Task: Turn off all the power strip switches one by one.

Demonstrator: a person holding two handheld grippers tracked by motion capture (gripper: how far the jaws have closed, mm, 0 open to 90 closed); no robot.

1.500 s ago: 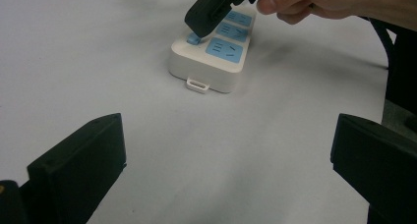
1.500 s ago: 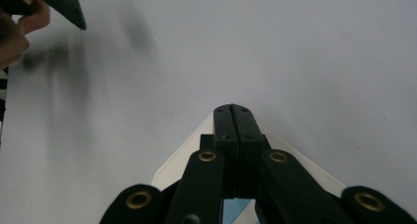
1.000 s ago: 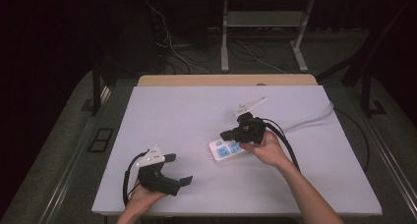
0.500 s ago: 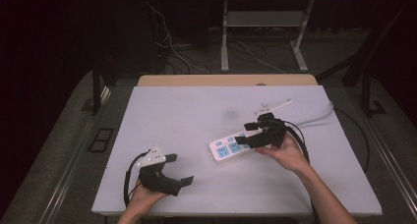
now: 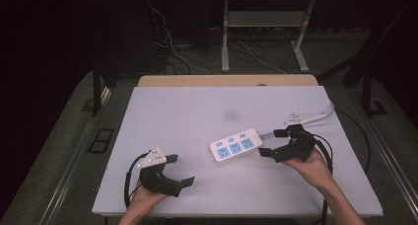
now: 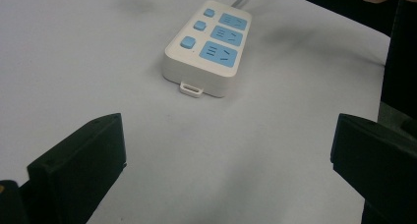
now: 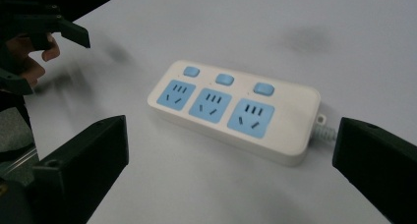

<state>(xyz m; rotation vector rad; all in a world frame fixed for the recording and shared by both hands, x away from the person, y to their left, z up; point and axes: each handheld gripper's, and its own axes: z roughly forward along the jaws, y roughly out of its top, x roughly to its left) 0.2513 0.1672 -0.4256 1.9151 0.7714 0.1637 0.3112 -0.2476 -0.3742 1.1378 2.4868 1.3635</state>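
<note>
Two grippers: left gripper (image 5: pixel 181 169) at the table's near left; right gripper (image 5: pixel 268 142) at its right, each in a hand.
Table: pale grey top (image 5: pixel 197 111), bare but for a strip and a cord; a tan edge (image 5: pixel 226 80) runs along its far side.
Room: dark; cables (image 5: pixel 187 52) lie on the floor beyond the table, by a metal stand (image 5: pixel 226 42).
Strip: white power strip (image 5: pixel 235 145) with three blue sockets and three blue buttons, flat on the table just left of the right gripper and well right of the left gripper.
Cord: white cord (image 5: pixel 315 117) runs from the strip's right end, past the right gripper, to the table's right edge.
Right gripper: jaws have just been opening and stand wide, released; nothing between them, the strip just ahead of the tips and untouched, as the right gripper view (image 7: pixel 231 170) shows.
Left gripper: jaws spread wide, holding nothing; in its own view (image 6: pixel 226 165) only bare table lies between them, the strip (image 6: pixel 209 46) farther ahead.
</note>
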